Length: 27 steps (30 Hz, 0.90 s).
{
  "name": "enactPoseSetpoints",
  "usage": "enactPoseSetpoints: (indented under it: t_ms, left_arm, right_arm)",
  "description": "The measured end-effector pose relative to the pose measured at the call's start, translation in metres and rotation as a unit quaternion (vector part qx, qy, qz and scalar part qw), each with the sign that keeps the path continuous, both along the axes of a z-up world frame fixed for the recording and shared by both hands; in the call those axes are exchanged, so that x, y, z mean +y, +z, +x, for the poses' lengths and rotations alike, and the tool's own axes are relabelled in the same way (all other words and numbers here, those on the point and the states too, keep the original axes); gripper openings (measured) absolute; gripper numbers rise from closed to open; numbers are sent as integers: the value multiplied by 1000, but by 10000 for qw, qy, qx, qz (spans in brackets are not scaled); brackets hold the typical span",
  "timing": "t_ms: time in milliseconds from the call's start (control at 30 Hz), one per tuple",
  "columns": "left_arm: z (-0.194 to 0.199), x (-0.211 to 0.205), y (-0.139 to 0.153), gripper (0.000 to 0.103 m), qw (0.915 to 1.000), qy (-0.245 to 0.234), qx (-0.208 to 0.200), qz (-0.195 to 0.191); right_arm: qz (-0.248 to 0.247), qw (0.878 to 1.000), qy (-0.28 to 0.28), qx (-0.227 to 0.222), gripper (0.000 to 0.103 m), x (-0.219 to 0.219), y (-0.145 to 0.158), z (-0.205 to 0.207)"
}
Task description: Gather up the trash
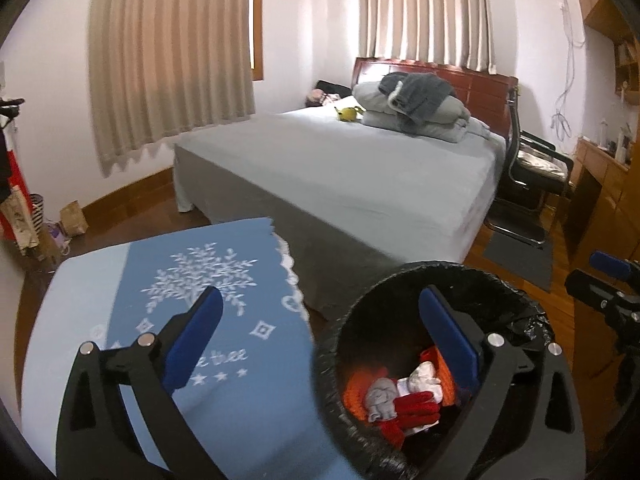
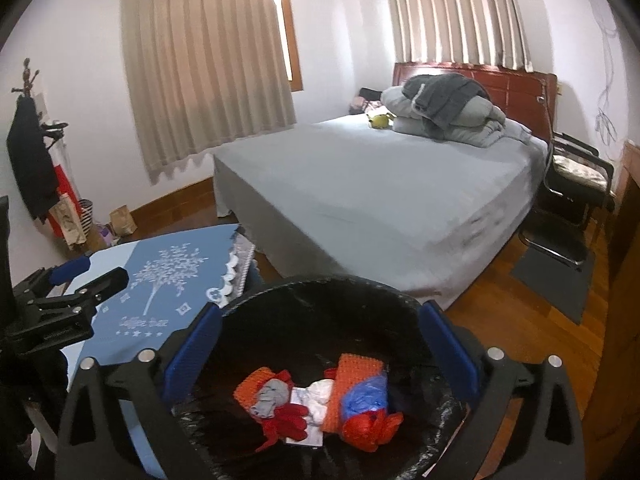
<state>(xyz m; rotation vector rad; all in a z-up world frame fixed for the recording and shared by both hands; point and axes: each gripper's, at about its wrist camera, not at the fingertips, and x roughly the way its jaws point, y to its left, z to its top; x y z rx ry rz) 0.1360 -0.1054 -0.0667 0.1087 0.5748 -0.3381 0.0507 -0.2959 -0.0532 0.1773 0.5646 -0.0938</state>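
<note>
Both grippers (image 1: 320, 320) (image 2: 322, 330) open; bin (image 2: 320, 284) btm hidden.

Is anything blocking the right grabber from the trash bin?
Nothing visible. The right gripper hangs open and empty right over the black-lined bin, whose mouth is uncovered. Crumpled red, orange and white trash already lies at the bottom.

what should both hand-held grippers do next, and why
Probably draw both back from the bin to look for more trash. The right hand-held gripper and left hand-held gripper are open and empty, and the trash already lies in the bin. The blue cloth looks bare.
</note>
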Motion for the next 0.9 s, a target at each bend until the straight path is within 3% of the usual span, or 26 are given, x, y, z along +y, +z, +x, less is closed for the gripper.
enactPoseSetpoints:
  t_ms: [900]
  left_arm:
    - [-90, 47, 35, 96, 9987, 397, -316, -46]
  right_arm:
    - [13, 9986, 529, -23, 97, 64, 29, -36]
